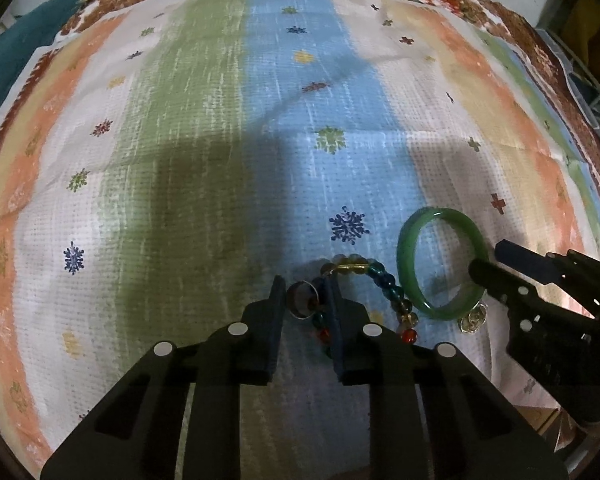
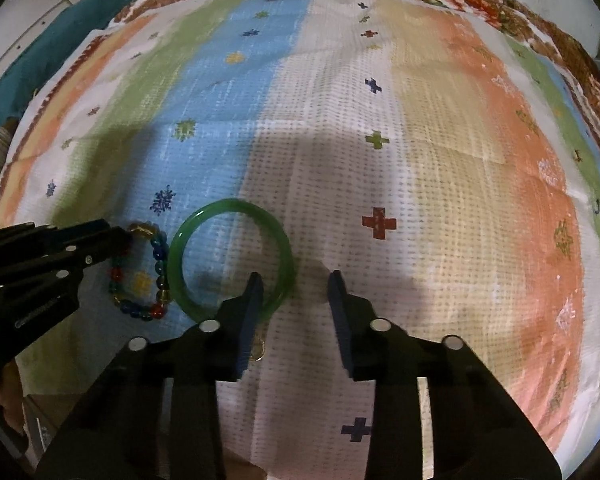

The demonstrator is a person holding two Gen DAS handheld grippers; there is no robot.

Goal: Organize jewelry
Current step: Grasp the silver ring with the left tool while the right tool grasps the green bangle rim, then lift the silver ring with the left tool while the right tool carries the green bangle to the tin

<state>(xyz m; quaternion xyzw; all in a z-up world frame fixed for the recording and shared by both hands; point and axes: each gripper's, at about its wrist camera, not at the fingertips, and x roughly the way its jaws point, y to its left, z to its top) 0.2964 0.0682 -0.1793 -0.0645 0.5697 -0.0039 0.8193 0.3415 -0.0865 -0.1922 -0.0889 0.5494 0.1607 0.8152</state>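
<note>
two claws low over a striped cloth point(image 1: 204, 128) on the surface, four pieces of jewelry bunched between them.

leftmost: left claw point(image 1: 304, 298), jaws narrowed around a small metal ring point(image 1: 302, 299). ring sits upright between the pads, looks pinched but contact on both sides not certain. right pad overlaps the near-left arc of the beaded bracelet point(image 1: 384, 292), so possibly touching beads too.

next right: beaded bracelet lying flat in a loop, mixed yellow, teal, red beads; in the right view it sits just beside the left claw's tip point(image 2: 142, 272).

next: green bangle point(image 2: 230, 260) lying flat, touching or nearly touching the beads on its left edge. no long axis, round, so approach angle free.

under the bangle's near rim: small gold flower piece point(image 1: 471, 320), half hidden behind the right claw's left finger in the right view point(image 2: 258, 350).

rightmost: right claw point(image 2: 294, 284), jaws wide apart, holding nothing. left finger tip inside the bangle's ring, right finger outside on bare cloth, so the near-right rim lies between the jaws. height above the cloth hard to judge.

judgement: right hand is the nearer one for the bangle, rim already straddled; needs only a drop and close. risk: closing drags the gold piece or nudges the beads.
</note>
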